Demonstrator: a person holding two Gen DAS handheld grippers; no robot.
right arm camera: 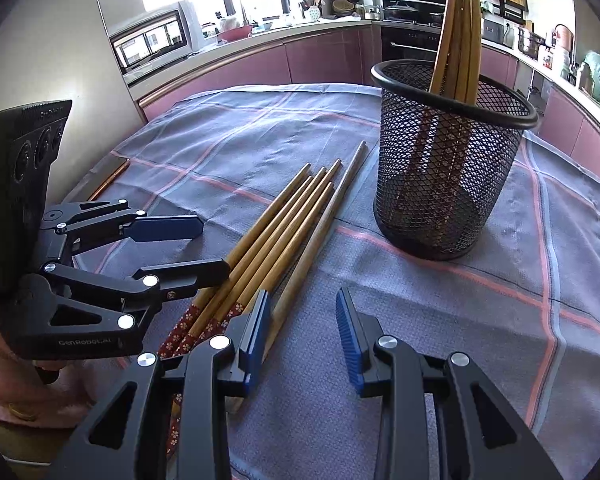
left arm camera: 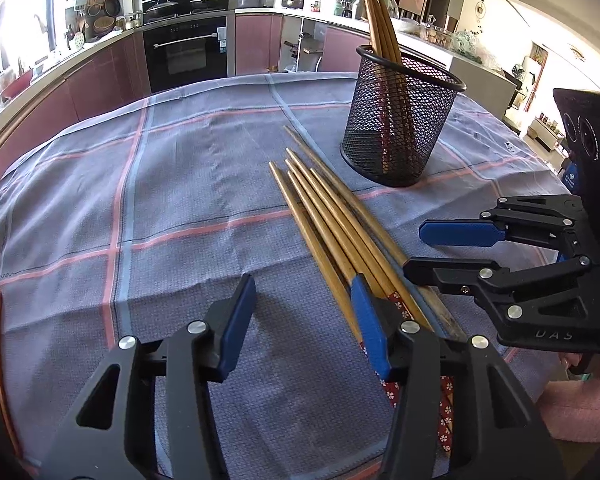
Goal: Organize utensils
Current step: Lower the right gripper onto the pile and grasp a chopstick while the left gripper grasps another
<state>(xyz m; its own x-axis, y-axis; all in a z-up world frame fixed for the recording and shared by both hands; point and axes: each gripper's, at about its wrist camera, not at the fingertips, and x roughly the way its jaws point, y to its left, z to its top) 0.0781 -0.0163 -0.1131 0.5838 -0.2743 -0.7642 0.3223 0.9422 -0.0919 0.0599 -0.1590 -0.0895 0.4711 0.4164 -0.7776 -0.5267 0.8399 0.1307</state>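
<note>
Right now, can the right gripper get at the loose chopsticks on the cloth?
Probably yes. The right gripper is open, low over the cloth, beside the loose chopsticks. Only the left gripper, by their other side, crowds the approach.

home kitchen | black built-in oven [left arm camera: 186, 50] under hob | maroon curved cabinets [left arm camera: 100, 76] left of oven | hanging pans [left arm camera: 110, 4] above cabinets
</note>
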